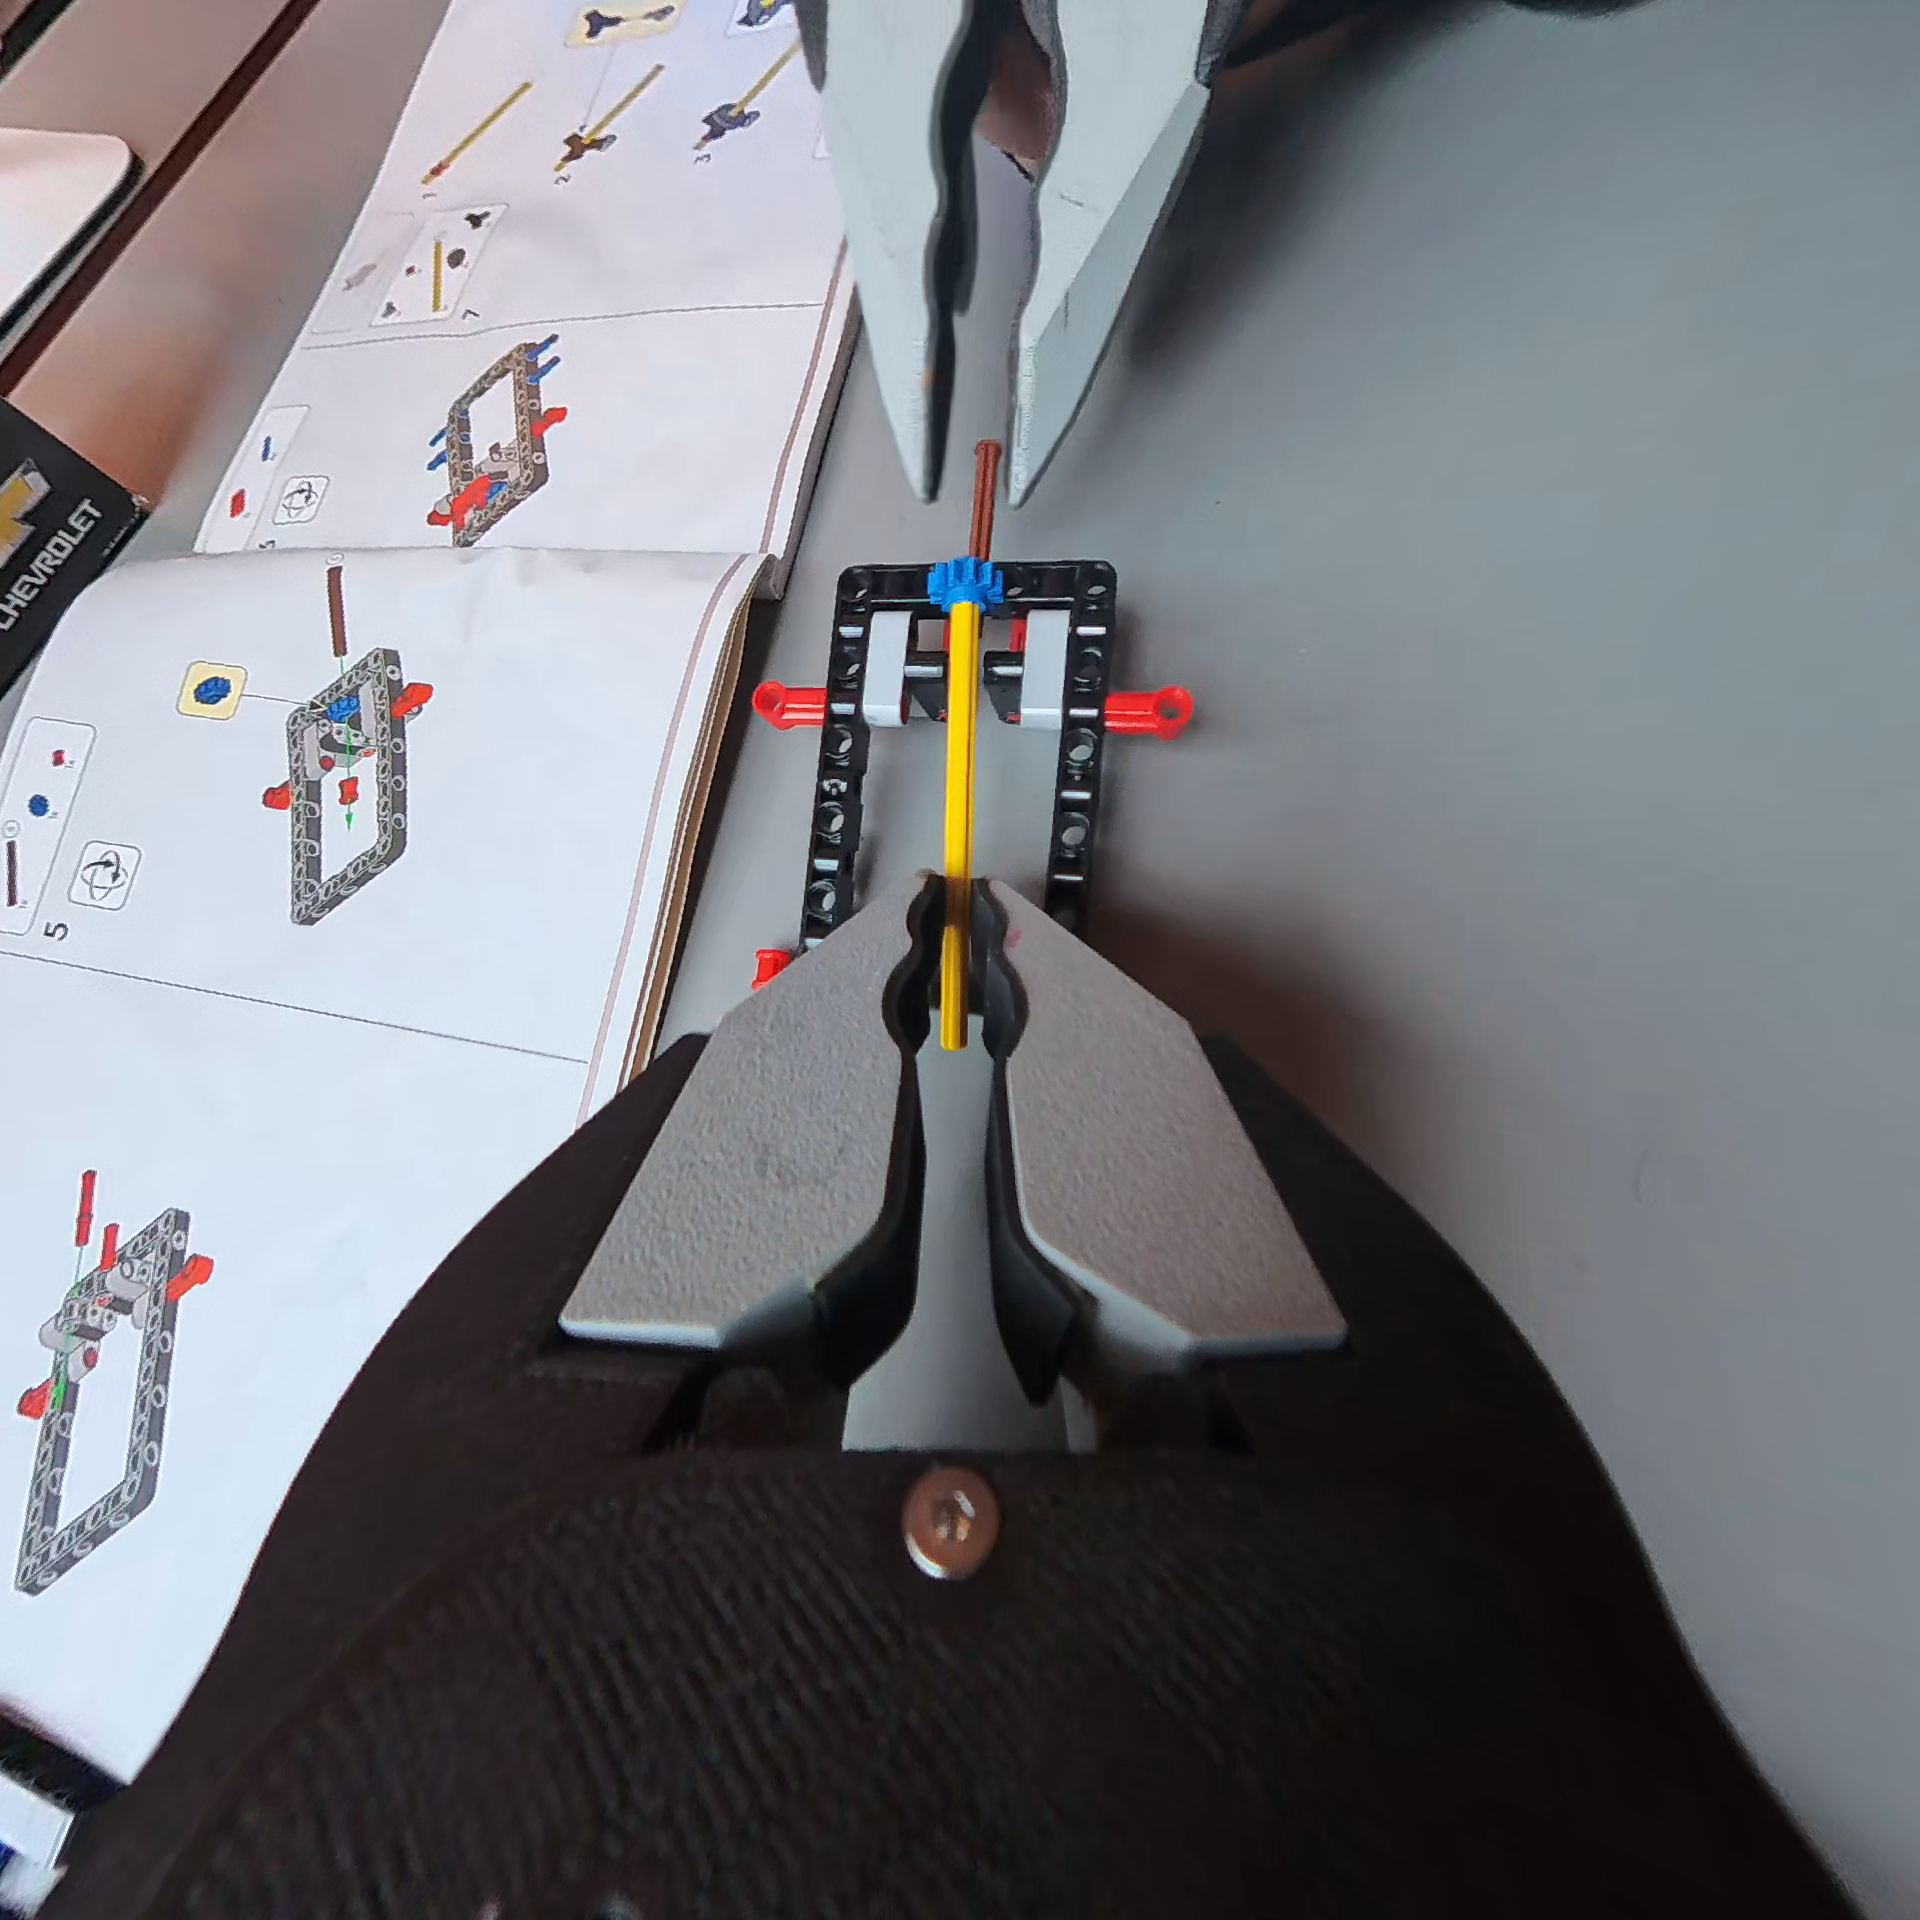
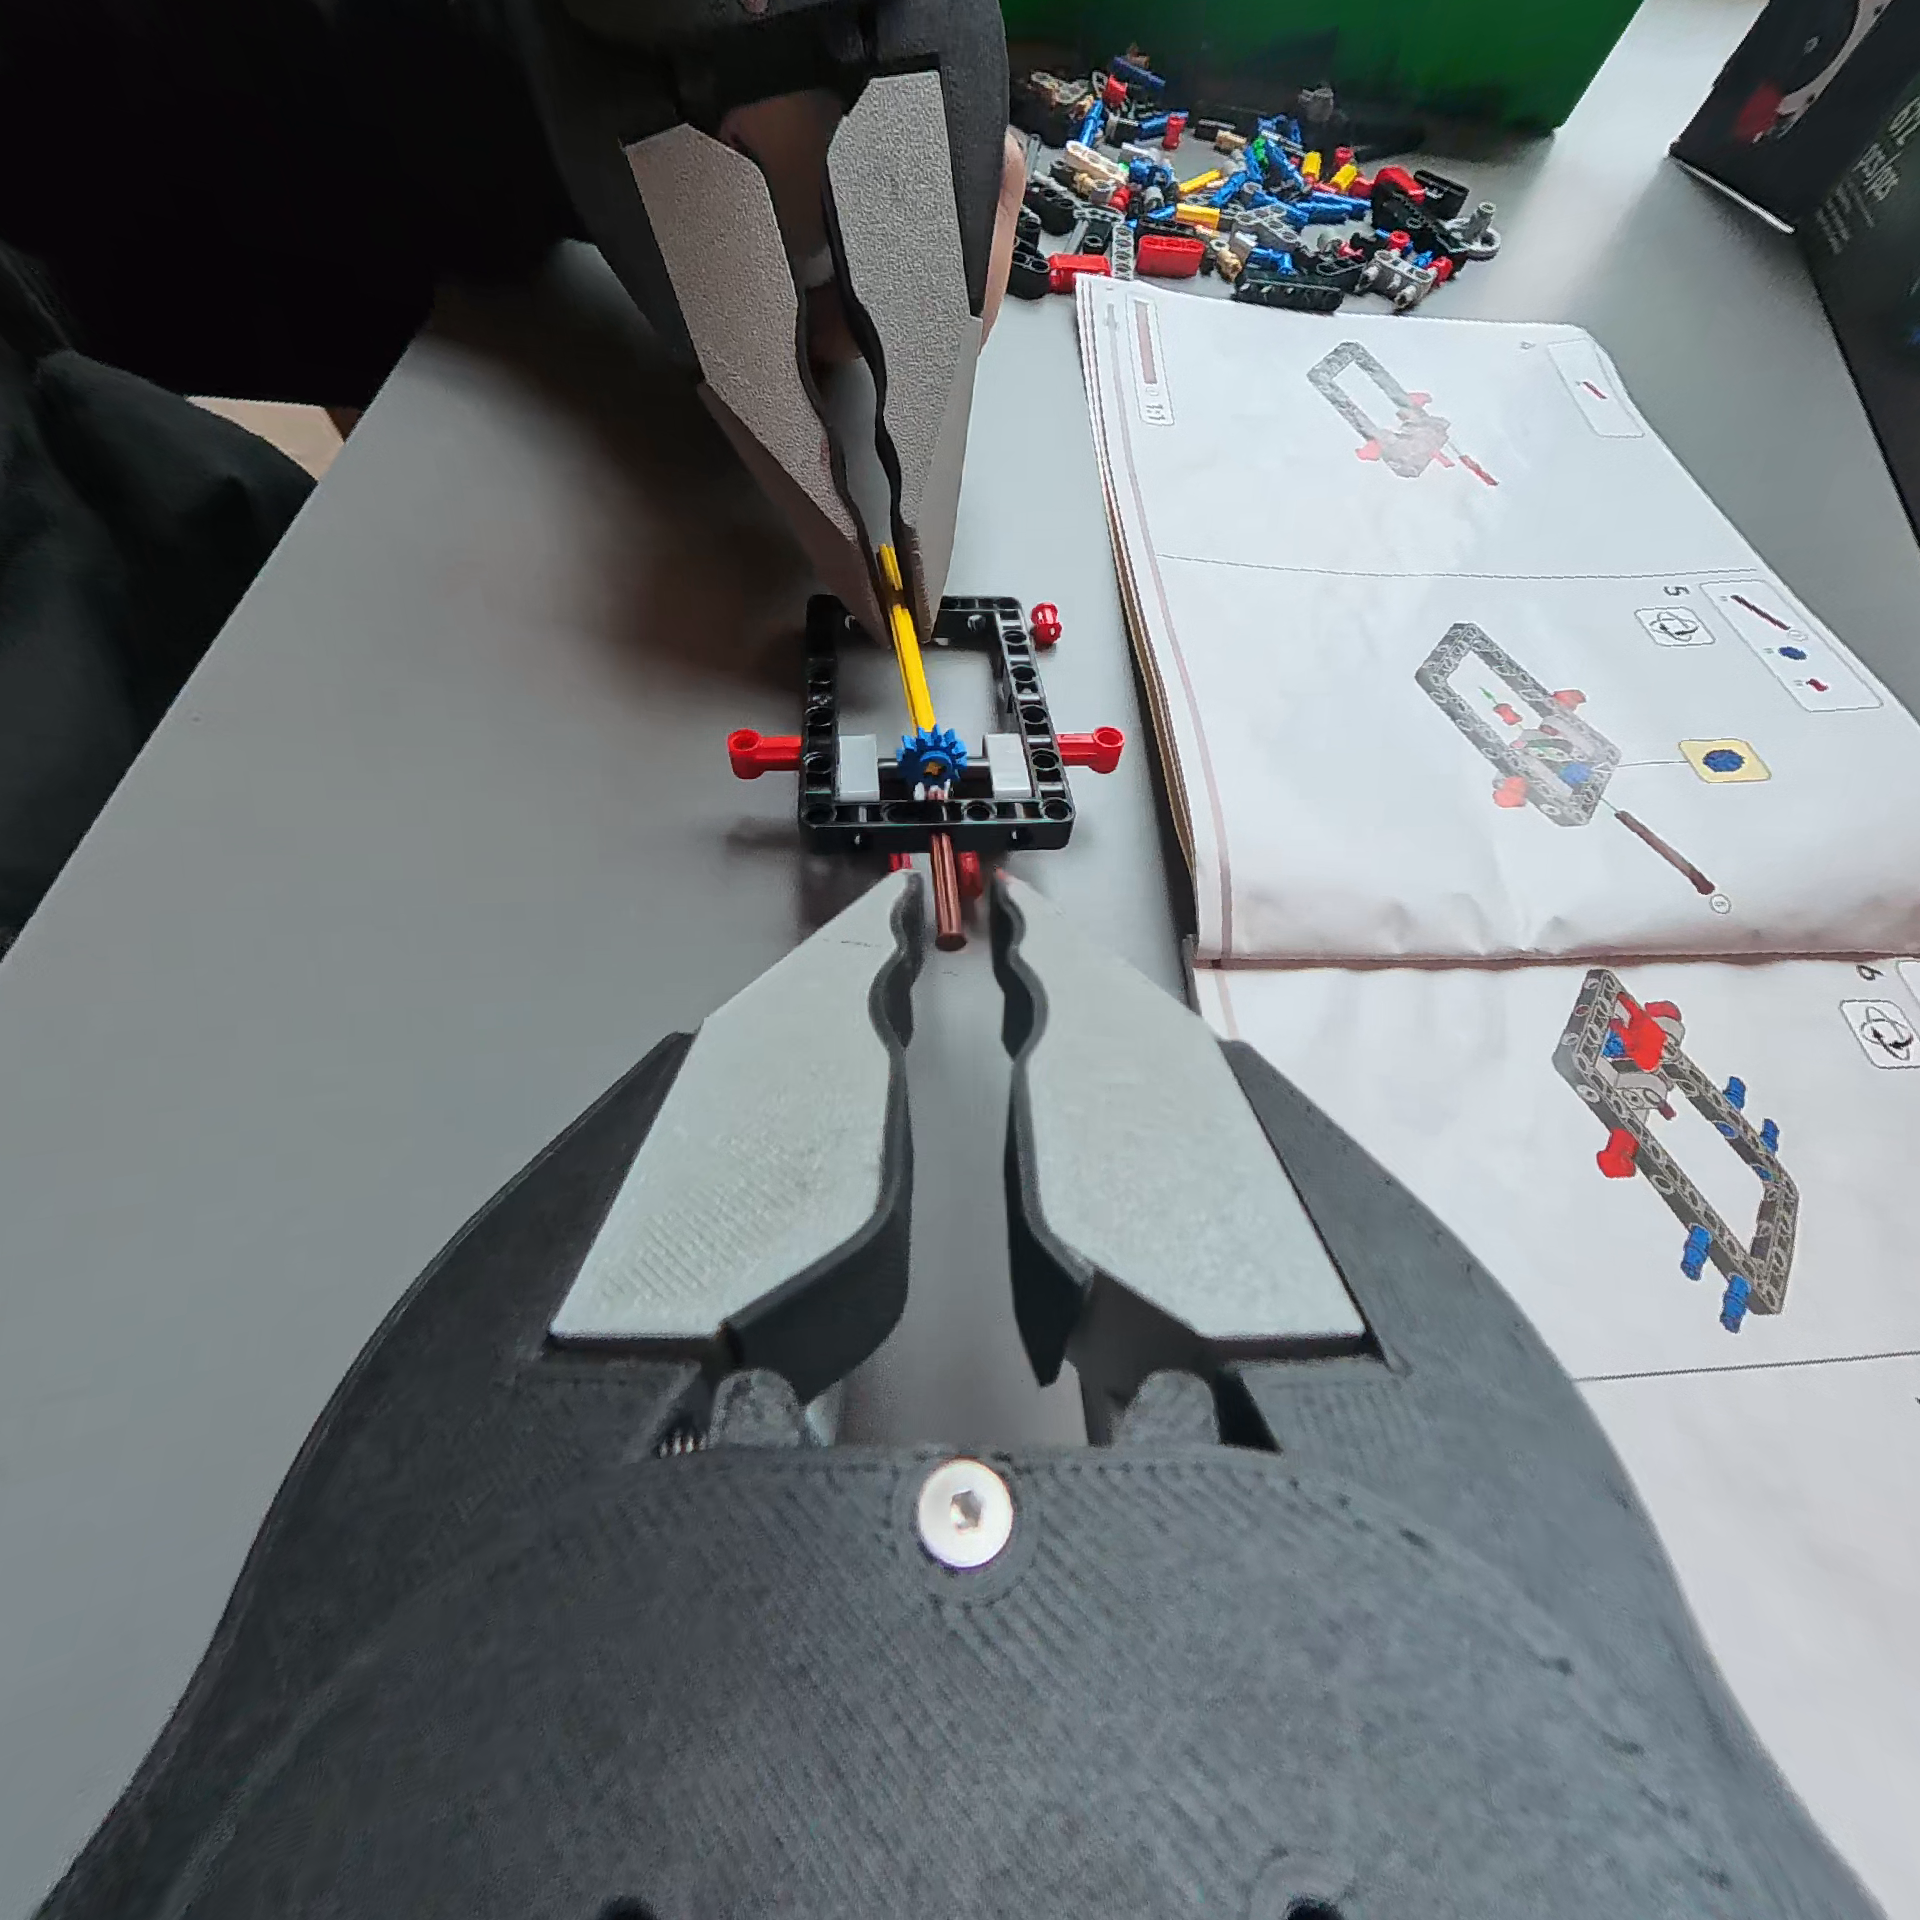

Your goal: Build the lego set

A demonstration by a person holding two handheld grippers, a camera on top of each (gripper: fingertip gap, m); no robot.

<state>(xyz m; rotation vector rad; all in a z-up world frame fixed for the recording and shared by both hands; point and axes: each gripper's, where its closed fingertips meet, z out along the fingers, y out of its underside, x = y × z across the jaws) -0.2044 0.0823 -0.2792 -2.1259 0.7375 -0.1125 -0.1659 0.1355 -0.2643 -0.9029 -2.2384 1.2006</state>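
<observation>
A black rectangular Lego frame (image 1: 1081, 748) (image 2: 1029, 717) lies flat on the grey table, with red pins (image 1: 1148, 712) (image 2: 1086, 746) sticking out of its sides and grey pieces inside. My left gripper (image 1: 958, 883) is shut on a yellow axle (image 1: 958, 748) (image 2: 910, 665) that carries a blue gear (image 1: 964, 582) (image 2: 932, 758) at its far end, over the frame. A brown axle (image 1: 983, 499) (image 2: 945, 894) pokes out of the frame's end beam. My right gripper (image 2: 954, 881) (image 1: 975, 494) is open, its tips on either side of the brown axle's free end.
An open instruction booklet (image 1: 343, 790) (image 2: 1455, 623) lies beside the frame. A pile of loose Lego parts (image 2: 1236, 197) sits at the table's far end near a green bin (image 2: 1351, 52). A dark box (image 2: 1829, 156) stands at the right; another box (image 1: 52, 551) at the left. Tip to tip, the grippers are about 8 centimetres apart.
</observation>
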